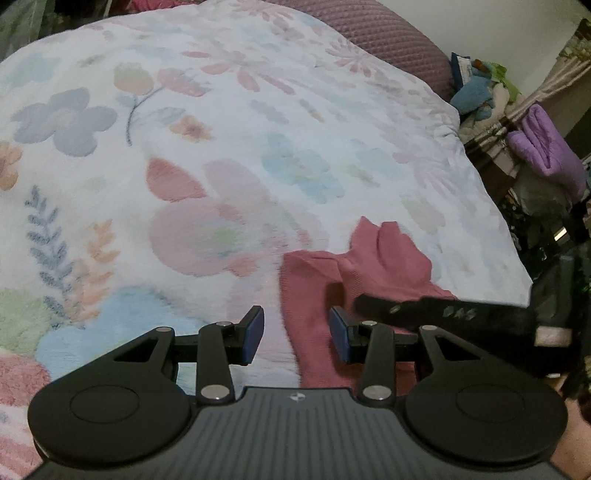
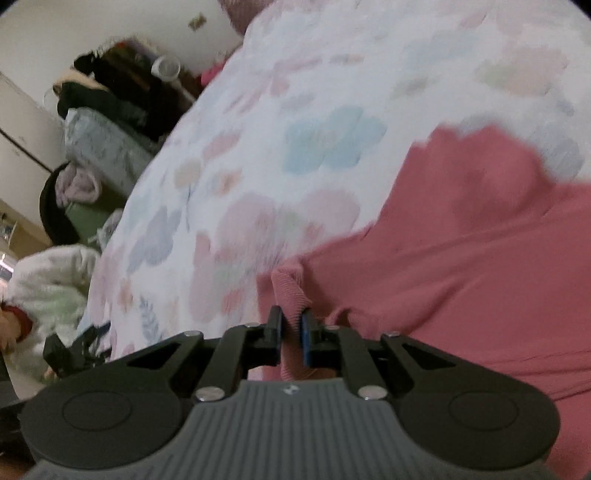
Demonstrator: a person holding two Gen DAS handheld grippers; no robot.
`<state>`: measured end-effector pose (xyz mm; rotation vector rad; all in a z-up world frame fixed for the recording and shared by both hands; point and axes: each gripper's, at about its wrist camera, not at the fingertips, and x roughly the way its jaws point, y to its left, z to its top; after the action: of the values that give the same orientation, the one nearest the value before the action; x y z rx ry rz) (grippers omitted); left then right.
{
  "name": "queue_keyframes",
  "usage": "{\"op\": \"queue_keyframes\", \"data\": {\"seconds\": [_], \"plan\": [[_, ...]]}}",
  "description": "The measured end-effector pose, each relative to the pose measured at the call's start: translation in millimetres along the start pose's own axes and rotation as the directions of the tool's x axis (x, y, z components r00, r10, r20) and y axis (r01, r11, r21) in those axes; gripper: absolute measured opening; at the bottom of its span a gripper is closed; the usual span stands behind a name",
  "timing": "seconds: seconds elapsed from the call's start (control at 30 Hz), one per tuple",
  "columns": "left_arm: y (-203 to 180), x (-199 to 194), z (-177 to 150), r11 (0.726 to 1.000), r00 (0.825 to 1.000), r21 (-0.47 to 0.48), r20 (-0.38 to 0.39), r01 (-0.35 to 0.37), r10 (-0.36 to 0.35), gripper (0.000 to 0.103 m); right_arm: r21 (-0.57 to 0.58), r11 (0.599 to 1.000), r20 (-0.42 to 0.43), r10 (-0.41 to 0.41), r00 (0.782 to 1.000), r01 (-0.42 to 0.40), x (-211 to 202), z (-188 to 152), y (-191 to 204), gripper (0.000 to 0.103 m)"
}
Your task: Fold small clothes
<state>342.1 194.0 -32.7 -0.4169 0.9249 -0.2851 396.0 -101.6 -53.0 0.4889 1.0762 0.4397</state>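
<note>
A pink ribbed garment (image 1: 373, 258) lies crumpled on a floral blanket (image 1: 184, 147) near its right edge. My left gripper (image 1: 296, 332) hovers open just above the garment's left edge, and the cloth under the gap touches neither pad. One dark, blurred finger (image 1: 424, 308) of my right gripper reaches in from the right over the same garment. In the right wrist view the garment (image 2: 461, 240) fills the right half, and my right gripper (image 2: 291, 328) is shut on a raised fold of its ribbed hem.
A purple quilted cushion (image 1: 388, 33) runs along the far side of the blanket. Soft toys (image 1: 476, 92) and a folded purple cloth (image 1: 546, 155) are stacked beyond its right edge. Heaped clothes (image 2: 103, 147) and a fluffy white sleeve (image 2: 51, 280) sit past the blanket (image 2: 295, 110).
</note>
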Motion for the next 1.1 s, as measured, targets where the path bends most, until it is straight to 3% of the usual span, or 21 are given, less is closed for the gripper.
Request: {"op": "queue_keyframes", "data": {"seconds": [0.13, 0.23, 0.47, 0.57, 0.77, 0.8, 0.83, 0.97, 1.1], "plan": [[11.2, 8.3, 0.9, 1.000, 1.000, -0.019, -0.007, -0.013, 0.013, 0.047, 0.006, 0.998, -0.049, 0.070, 0.996, -0.070, 15.3, -10.3, 9.1, 0.017], [11.5, 13.2, 3.6, 1.000, 1.000, -0.017, -0.006, -0.003, 0.003, 0.047, -0.032, 0.996, -0.010, 0.083, 0.996, -0.084, 4.1, -2.3, 13.5, 0.026], [-6.4, 34.1, 5.7, 0.998, 0.998, 0.017, -0.022, 0.057, -0.056, 0.047, -0.014, 0.999, 0.060, -0.034, 0.998, 0.035, -39.1, 15.5, -27.5, 0.030], [-8.2, 42.3, 3.0, 0.999, 0.999, 0.003, -0.036, 0.036, -0.036, 0.047, 0.000, 1.000, 0.034, -0.014, 0.999, 0.014, -44.6, 7.3, -44.4, 0.030], [-8.2, 39.6, -1.1, 1.000, 0.999, 0.008, -0.049, 0.008, -0.008, 0.047, -0.132, 0.991, -0.040, -0.001, 0.999, -0.005, -28.0, -23.1, -32.8, 0.030], [-7.9, 37.4, -1.4, 1.000, 0.999, 0.006, -0.047, 0.004, -0.004, 0.047, -0.138, 0.990, -0.055, -0.002, 0.998, -0.006, -21.7, -26.1, -31.3, 0.025], [-7.1, 35.1, -1.5, 1.000, 0.999, 0.004, -0.045, 0.002, -0.002, 0.047, -0.143, 0.990, -0.061, -0.006, 0.998, -0.003, -17.4, -28.7, -30.4, 0.008], [-2.2, 29.2, -0.3, 1.000, 0.999, -0.007, -0.041, -0.009, 0.009, 0.047, -0.197, 0.980, -0.028, -0.024, 0.999, 0.018, -21.3, -22.0, -17.6, 0.005], [0.6, 26.4, 1.5, 1.000, 0.999, -0.025, -0.034, -0.012, 0.011, 0.047, -0.382, 0.919, 0.122, -0.056, 0.991, 0.099, -51.9, 8.3, 22.9, 0.005]]}}
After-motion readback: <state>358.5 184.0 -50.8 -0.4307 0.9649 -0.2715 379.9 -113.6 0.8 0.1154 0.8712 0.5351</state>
